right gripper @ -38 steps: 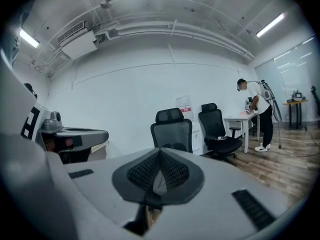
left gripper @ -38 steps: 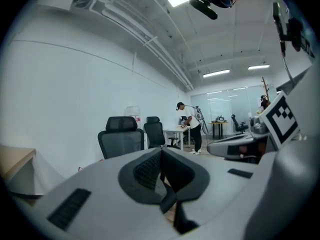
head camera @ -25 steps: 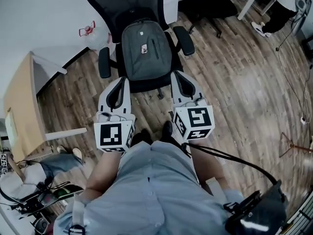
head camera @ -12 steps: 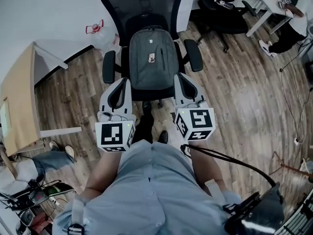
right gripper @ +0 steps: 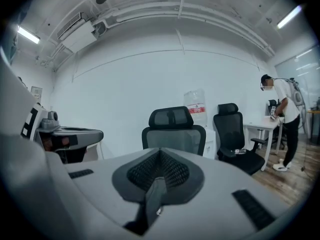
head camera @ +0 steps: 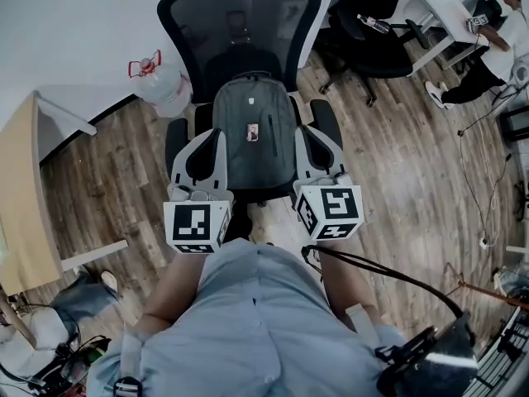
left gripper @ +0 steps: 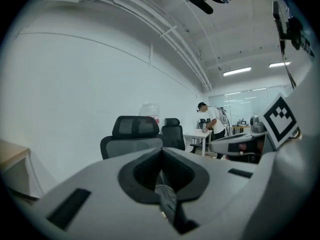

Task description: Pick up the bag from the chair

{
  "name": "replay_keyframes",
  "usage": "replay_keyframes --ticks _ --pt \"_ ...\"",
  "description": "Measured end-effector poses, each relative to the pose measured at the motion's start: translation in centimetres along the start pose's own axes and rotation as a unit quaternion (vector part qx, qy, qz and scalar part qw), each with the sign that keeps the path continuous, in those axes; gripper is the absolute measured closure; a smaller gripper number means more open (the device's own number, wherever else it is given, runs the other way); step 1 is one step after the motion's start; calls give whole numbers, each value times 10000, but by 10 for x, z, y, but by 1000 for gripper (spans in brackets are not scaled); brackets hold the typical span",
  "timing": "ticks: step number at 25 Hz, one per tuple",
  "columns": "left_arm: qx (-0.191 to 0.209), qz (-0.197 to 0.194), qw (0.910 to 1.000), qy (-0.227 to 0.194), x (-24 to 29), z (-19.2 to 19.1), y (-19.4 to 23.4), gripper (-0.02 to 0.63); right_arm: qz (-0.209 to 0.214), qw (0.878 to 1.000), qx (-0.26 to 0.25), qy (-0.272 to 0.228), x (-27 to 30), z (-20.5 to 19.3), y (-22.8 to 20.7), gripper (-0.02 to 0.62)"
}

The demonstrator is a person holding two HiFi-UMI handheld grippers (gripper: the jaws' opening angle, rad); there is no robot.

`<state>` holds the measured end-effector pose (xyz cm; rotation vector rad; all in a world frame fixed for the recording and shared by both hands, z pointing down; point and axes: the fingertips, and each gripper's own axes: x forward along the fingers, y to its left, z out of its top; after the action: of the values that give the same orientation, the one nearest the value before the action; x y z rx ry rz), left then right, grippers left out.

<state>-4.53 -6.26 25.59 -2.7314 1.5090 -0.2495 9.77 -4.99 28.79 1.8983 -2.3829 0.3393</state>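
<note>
A grey backpack (head camera: 254, 135) stands upright on the seat of a black mesh office chair (head camera: 240, 23), leaning on its back. My left gripper (head camera: 207, 137) is beside the bag's lower left, over the left armrest. My right gripper (head camera: 311, 134) is beside its lower right, over the right armrest. Both are shut with nothing between the jaws. In the left gripper view the gripper (left gripper: 161, 154) points level at the chair's headrest (left gripper: 134, 127). The right gripper (right gripper: 160, 155) sees the same chair (right gripper: 173, 126). The bag is hidden below the jaws in both gripper views.
A water jug (head camera: 163, 85) stands left of the chair by the white wall. A wooden desk (head camera: 21, 197) is at the far left. A second black chair (head camera: 372, 23) and a person (head camera: 496, 31) at a white table are at the back right. Cables (head camera: 471, 180) lie on the wood floor.
The person has stepped toward the chair. Both grippers, earlier short of the seat's front edge, now reach alongside the bag's lower sides. Their jaws stayed shut.
</note>
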Motion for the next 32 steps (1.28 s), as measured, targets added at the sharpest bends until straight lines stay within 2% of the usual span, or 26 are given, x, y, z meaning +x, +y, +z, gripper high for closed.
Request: replay_keyframes --ticks 7,13,18,23,32 --pt "-209 -158 9992 -318 58 18 32 604 -210 9992 -312 -97 45 32 -15 595" --pt "-350 -262 9989 -154 86 25 56 604 -377 9986 -346 124 72 44 -24 595" --pt "-305 -156 9992 189 109 4 59 604 -332 9988 -84 345 90 21 -46 595" --pt "-205 145 9982 536 126 -5 59 604 123 9986 119 493 115 11 -57 595" --pt "-295 562 9887 1358 142 -91 67 604 542 9900 433 1227 151 -71 -68 594"
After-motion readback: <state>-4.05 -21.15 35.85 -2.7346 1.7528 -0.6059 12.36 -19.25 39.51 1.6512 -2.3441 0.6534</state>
